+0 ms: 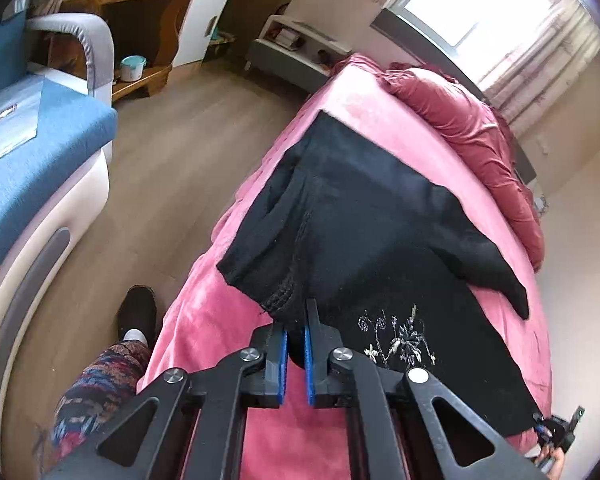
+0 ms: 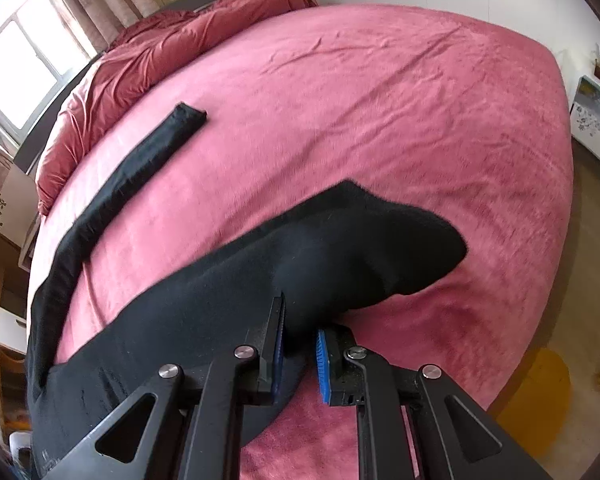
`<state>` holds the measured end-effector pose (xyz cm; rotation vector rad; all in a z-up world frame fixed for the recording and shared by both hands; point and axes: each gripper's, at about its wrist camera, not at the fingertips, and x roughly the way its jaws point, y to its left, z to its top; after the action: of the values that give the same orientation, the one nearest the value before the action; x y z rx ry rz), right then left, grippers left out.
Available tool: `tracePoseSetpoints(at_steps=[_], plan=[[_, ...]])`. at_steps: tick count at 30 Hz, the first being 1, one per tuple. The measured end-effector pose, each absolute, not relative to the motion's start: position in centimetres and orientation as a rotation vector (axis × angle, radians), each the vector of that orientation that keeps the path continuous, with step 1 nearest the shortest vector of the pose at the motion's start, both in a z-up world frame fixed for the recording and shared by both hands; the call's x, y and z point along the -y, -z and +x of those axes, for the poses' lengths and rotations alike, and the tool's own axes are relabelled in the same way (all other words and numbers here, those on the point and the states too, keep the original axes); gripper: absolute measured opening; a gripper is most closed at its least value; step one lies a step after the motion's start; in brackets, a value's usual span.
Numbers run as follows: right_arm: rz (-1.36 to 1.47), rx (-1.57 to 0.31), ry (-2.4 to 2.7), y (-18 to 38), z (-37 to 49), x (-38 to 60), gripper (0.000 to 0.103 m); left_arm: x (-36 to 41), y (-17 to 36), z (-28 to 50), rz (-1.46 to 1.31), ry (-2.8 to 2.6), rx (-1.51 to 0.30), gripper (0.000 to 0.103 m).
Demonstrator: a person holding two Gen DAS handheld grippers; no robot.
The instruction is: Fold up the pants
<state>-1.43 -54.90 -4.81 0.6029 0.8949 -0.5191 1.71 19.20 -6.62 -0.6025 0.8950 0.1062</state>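
Black pants with pale embroidery lie on a pink bed. My left gripper is shut on the pants at their near waistband corner. In the right wrist view the pants drape across the bed, one leg stretching to the far left. My right gripper is shut on a lifted fold of the pants near a leg's end. The right gripper also shows in the left wrist view at the lower right, at the pants' edge.
A rumpled dark red duvet lies along the far side of the bed. A blue sofa stands left across a wooden floor. My leg and shoe are beside the bed. A yellow object sits on the floor at right.
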Motion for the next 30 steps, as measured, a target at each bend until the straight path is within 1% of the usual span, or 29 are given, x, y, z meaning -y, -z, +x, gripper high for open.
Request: tracePoseSetpoints(at_steps=[5, 10, 13, 15, 16, 17, 18, 19, 20, 21, 26, 27, 28, 30], plan=[[0.589, -0.909, 0.545, 3.8, -2.8, 56.1, 0.011, -18.9, 6.1, -0.9, -0.574, -0.109, -0.931, 0.006], [0.603, -0.949, 0.579, 5.4, -4.3, 57.1, 0.011, -18.6, 9.2, -1.3, -0.543, -0.135, -1.054, 0.007], [0.585, -0.981, 0.597, 6.5, -4.2, 56.8, 0.011, -18.1, 10.0, -0.7, -0.513, -0.164, -1.085, 0.009], [0.577, -0.999, 0.61, 7.0, -4.0, 56.8, 0.011, -17.9, 9.7, -0.7, -0.487, -0.178, -1.088, 0.014], [0.57, -1.01, 0.617, 7.2, -3.9, 56.8, 0.011, -17.9, 9.6, -0.6, -0.464, -0.194, -1.096, 0.021], [0.563, -1.017, 0.63, 7.3, -3.8, 56.8, 0.013, -18.0, 9.3, -0.7, -0.46, -0.205, -1.094, 0.023], [0.563, -1.02, 0.648, 7.2, -3.8, 57.1, 0.022, -18.3, 9.1, -0.7, -0.466, -0.208, -1.092, 0.026], [0.566, -1.018, 0.667, 7.2, -3.9, 57.2, 0.032, -18.4, 8.8, -1.0, -0.456, -0.222, -1.095, 0.031], [0.572, -1.005, 0.686, 6.9, -4.2, 57.4, 0.035, -18.8, 8.4, -1.1, -0.426, -0.261, -1.097, 0.032], [0.57, -0.994, 0.699, 6.7, -4.4, 57.4, 0.038, -19.0, 8.1, -1.3, -0.414, -0.279, -1.089, 0.032], [0.417, -0.949, 0.681, 4.1, -3.6, 54.7, 0.038, -21.4, 5.2, -1.9, -0.378, -0.343, -0.978, 0.032], [0.4, -0.939, 0.662, 3.8, -3.3, 54.0, 0.041, -21.7, 4.4, -1.7, -0.374, -0.353, -0.95, 0.032], [0.368, -0.928, 0.634, 3.3, -2.8, 52.7, 0.048, -21.8, 4.0, -1.5, -0.37, -0.361, -0.934, 0.032], [0.296, -0.928, 0.599, 3.1, -1.4, 50.2, 0.059, -22.0, 3.4, -0.6, -0.379, -0.35, -0.909, 0.032]])
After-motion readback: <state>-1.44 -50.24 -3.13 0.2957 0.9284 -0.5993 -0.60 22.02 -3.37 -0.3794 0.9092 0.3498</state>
